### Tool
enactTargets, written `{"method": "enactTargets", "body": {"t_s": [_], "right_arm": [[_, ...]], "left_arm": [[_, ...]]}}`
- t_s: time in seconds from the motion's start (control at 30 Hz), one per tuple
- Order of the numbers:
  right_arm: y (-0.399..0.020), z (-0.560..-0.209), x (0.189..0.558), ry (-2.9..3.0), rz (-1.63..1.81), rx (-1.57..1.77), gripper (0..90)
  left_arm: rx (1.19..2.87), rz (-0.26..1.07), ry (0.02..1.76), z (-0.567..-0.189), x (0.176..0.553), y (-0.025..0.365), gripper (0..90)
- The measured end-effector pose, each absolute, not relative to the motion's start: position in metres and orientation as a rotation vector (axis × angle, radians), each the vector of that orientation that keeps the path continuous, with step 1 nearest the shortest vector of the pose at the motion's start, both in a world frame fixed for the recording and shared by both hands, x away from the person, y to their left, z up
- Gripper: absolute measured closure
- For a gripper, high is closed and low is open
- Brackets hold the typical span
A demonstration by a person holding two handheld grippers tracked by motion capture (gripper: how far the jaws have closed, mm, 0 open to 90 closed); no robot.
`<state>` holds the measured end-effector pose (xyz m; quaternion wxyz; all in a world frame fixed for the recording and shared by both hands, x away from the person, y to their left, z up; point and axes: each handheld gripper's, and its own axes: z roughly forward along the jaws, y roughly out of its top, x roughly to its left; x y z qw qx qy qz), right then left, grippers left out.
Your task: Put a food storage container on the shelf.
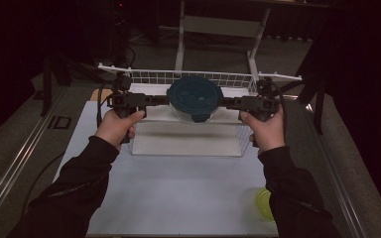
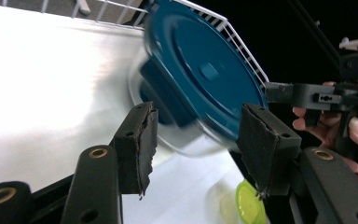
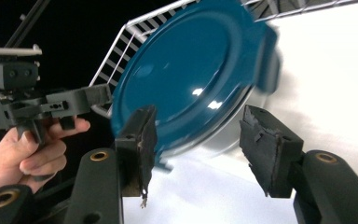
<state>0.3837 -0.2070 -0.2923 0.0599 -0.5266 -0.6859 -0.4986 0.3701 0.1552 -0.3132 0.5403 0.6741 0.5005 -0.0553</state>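
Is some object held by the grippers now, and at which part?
Nothing is held: the round container sits between the left gripper and right gripper, both open.

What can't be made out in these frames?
- Container contents: high view, blue lid covers them; the glass is smeared by motion blur in both gripper views.
- Whether the left hand-held gripper and right hand-held gripper touch the container: high view, too small and dark.
- Yellow-green lid: high view, partly hidden by the right sleeve.

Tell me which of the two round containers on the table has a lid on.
The clear container with the dark blue clip lid, between both tools. The yellow-green bowl at the near right edge sits open.
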Motion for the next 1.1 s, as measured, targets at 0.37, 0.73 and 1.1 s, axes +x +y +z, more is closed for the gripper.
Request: {"method": "enactTargets", "body": {"t_s": [0.37,0.73,1.1], "right_arm": [[-0.189,-0.3,0.346,-2.219,-1.505,-1.428,60.4],[-0.169,-0.313,0.332,-2.313,-1.453,-1.362,89.7],[-0.155,-0.319,0.348,-2.329,-1.425,-1.402,89.8]], "left_arm": [[1.653,-0.08,1.063,-0.325,0.329,0.153,42.6],[1.66,0.014,0.899,-0.35,0.288,0.16,30.4],[1.715,0.229,0.854,-0.41,0.249,0.143,0.0]]}}
